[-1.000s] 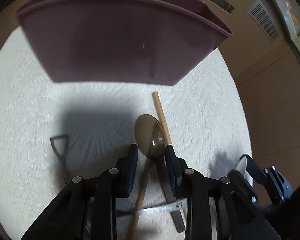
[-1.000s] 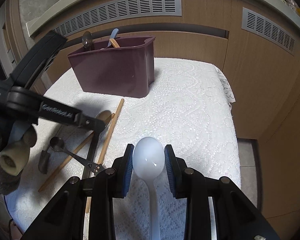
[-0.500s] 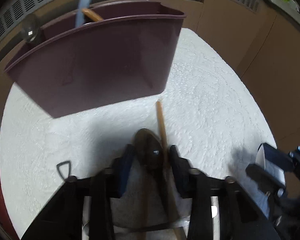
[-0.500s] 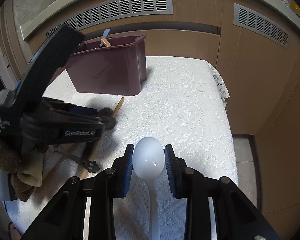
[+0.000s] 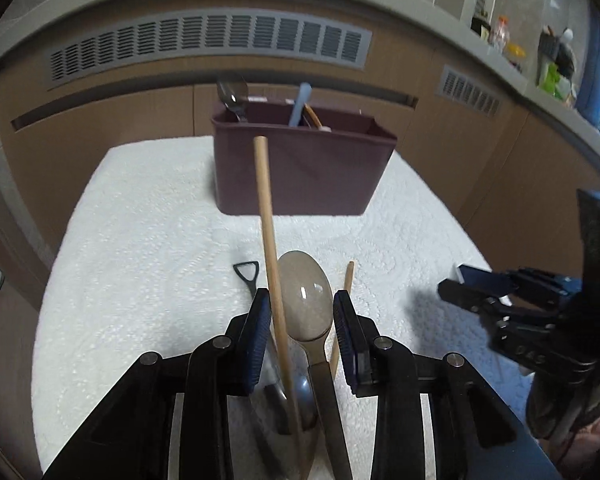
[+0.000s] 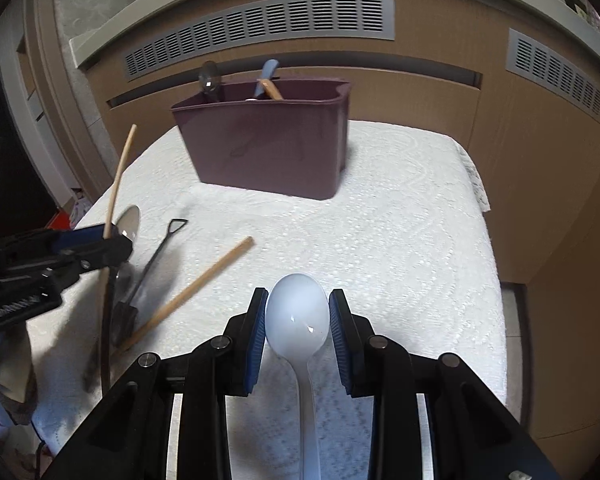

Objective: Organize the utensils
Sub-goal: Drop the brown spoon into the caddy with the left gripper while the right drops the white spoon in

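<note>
The left gripper (image 5: 300,316) is seen pinching a grey spoon (image 5: 306,300) together with a wooden chopstick (image 5: 269,232), both raised off the table; the chopstick slants up past the jaws and its tip appears in front of the bin. The right gripper (image 6: 298,320) is closed on the bowl of a white spoon (image 6: 298,316), whose handle runs back between the jaws. Beneath and beside the left gripper, a second chopstick (image 6: 188,294) and a black-handled scoop (image 6: 148,264) are left lying on the white cloth (image 6: 400,240). Further back, a maroon bin (image 6: 268,140) is set upright on the cloth, and a clear spoon (image 6: 209,76), a blue handle (image 6: 266,76) and a wooden handle (image 6: 272,90) are held in it. Behind it, wooden cabinets with a grey vent (image 6: 260,28) are visible.
</note>
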